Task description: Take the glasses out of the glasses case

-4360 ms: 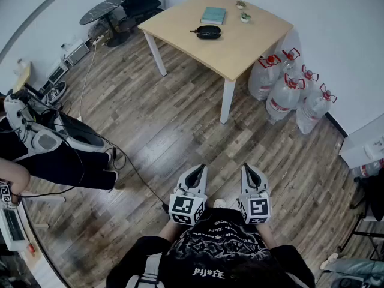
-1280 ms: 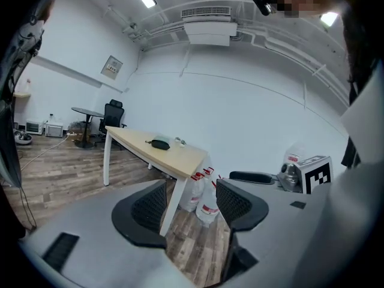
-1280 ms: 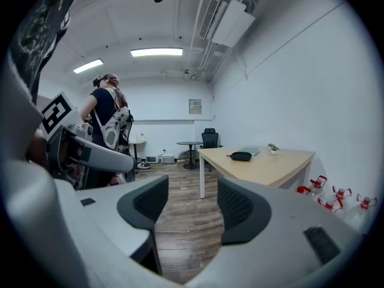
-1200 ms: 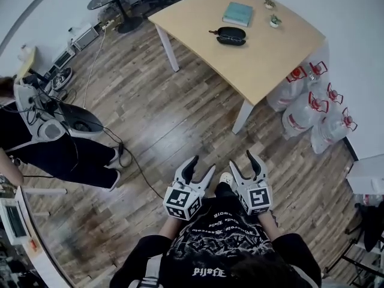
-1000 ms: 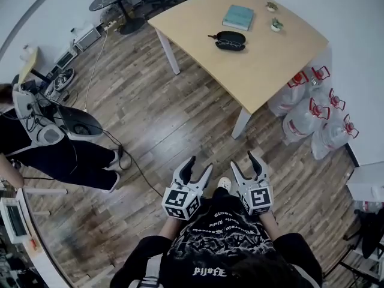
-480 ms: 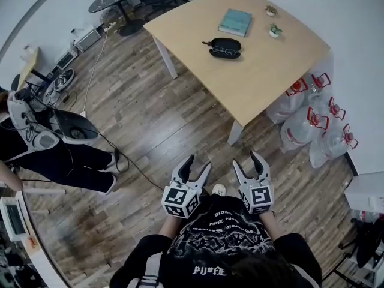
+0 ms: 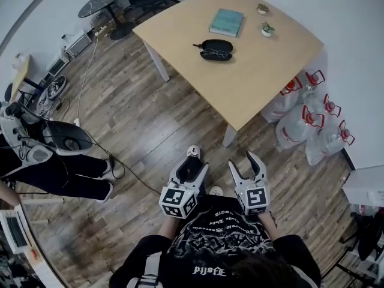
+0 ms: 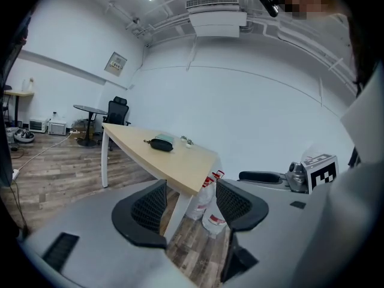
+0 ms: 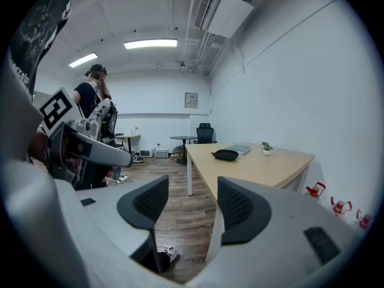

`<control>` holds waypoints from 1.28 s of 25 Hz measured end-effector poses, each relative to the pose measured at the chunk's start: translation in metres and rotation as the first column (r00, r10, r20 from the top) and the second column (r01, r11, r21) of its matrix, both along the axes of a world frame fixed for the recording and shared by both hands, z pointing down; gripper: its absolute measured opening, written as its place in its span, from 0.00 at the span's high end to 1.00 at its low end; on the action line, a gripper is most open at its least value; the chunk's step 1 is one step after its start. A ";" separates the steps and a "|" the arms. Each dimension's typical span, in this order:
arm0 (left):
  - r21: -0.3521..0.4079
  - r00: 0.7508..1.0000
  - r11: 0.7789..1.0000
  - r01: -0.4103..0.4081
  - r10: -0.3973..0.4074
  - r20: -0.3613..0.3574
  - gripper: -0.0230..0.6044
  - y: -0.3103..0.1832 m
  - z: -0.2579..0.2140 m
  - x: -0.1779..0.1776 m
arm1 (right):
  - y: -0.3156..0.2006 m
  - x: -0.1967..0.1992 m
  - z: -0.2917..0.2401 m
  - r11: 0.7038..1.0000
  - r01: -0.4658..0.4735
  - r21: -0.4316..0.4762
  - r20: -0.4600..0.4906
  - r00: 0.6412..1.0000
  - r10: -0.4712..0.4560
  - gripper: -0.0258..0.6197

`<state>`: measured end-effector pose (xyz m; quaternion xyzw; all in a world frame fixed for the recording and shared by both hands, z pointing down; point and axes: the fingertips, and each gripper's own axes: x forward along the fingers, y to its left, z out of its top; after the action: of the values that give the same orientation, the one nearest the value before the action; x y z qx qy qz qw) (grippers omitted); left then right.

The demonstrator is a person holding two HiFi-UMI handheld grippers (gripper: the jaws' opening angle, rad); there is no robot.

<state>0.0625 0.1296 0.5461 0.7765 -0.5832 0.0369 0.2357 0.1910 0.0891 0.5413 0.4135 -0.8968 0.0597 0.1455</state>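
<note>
Your left hand-held gripper (image 7: 193, 168): jaws apart, nothing between them, over the floor well short of the worktop (image 7: 264, 71).
Your right hand-held gripper (image 7: 242, 162): jaws apart, empty, likewise short of the worktop.
Glasses case (image 7: 217, 44): open on the worktop, near its left edge.
Glasses (image 7: 215, 54): lying in the case.
Teal book (image 7: 226, 22): on the worktop, farther in.

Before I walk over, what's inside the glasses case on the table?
The glasses case lies open, a pair of glasses showing in it; anything beneath them is hidden.
</note>
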 end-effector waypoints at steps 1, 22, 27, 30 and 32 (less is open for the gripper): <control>-0.001 1.000 1.000 -0.005 0.005 -0.003 0.54 -0.006 0.001 -0.001 | -0.005 0.001 0.001 1.000 -0.010 -0.003 0.000 1.000 0.010 0.55; 0.000 0.976 0.976 -0.219 0.219 -0.012 0.54 -0.210 0.004 -0.082 | -0.173 -0.080 0.007 0.985 -0.170 -0.040 -0.022 0.985 0.169 0.55; 0.008 0.965 0.965 -0.261 0.261 -0.011 0.54 -0.259 0.001 -0.112 | -0.212 -0.110 0.005 0.977 -0.209 -0.030 -0.039 0.977 0.208 0.55; 0.007 0.958 0.958 -0.286 0.286 -0.004 0.54 -0.282 0.001 -0.128 | -0.232 -0.126 0.004 0.972 -0.234 -0.021 -0.045 0.971 0.233 0.55; 0.007 0.954 0.954 -0.299 0.299 0.001 0.54 -0.294 0.000 -0.138 | -0.243 -0.137 0.005 0.968 -0.249 -0.022 -0.046 0.968 0.247 0.55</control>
<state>-0.0754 -0.1645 0.5466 0.8567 -0.4590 0.0698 0.2246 0.0543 -0.1536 0.5466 0.5215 -0.8339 0.0807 0.1619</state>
